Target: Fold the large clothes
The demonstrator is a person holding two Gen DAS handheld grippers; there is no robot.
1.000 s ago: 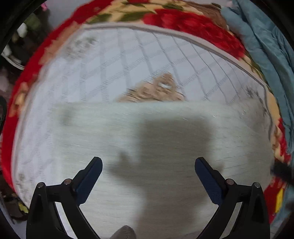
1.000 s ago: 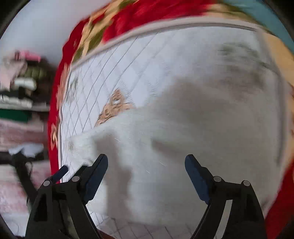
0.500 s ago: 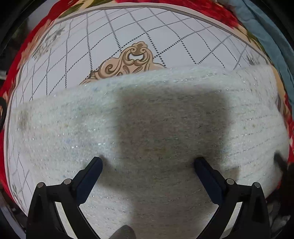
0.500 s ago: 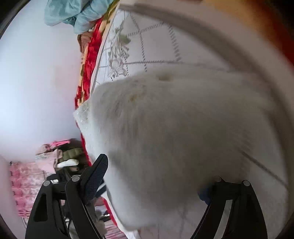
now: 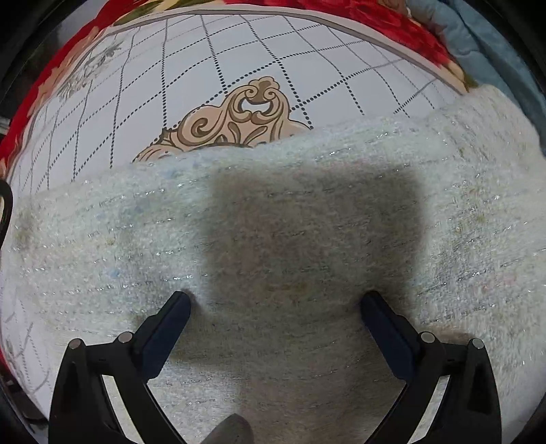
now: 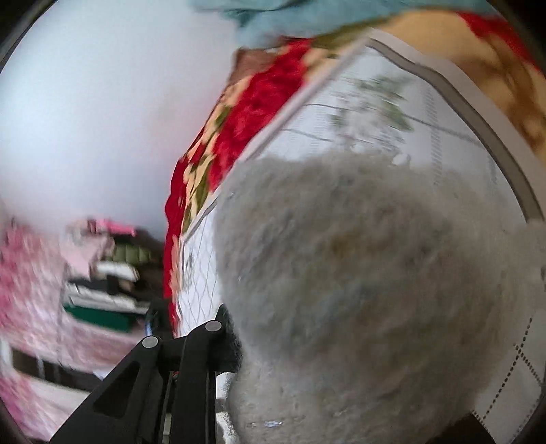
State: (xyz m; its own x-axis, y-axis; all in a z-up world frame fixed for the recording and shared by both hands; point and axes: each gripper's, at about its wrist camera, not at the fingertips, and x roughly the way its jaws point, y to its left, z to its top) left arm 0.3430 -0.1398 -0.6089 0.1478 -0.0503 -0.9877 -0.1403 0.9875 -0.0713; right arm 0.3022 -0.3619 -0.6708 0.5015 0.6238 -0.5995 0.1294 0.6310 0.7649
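Observation:
A fuzzy white knit garment point(image 5: 290, 246) lies spread across a white quilted mat point(image 5: 211, 68) with a dotted grid. My left gripper point(image 5: 276, 317) is open, its fingertips point(image 5: 177, 307) resting on or just above the knit. In the right wrist view the same garment point(image 6: 358, 273) is bunched close to the lens and hides the right finger. The left finger point(image 6: 221, 341) of my right gripper point(image 6: 273, 348) has moved inward against the fabric, so the gripper is shut on the garment's edge.
A red floral blanket point(image 5: 375, 17) lies under the mat. A light blue cloth point(image 5: 484, 44) sits at the far right. In the right wrist view, stacked folded clothes point(image 6: 109, 283) and pink fabric point(image 6: 30, 307) stand off the bed to the left.
My left gripper has dropped closer to the garment. My right gripper swung to the garment's edge and closed on it, and the fabric now bunches against the lens.

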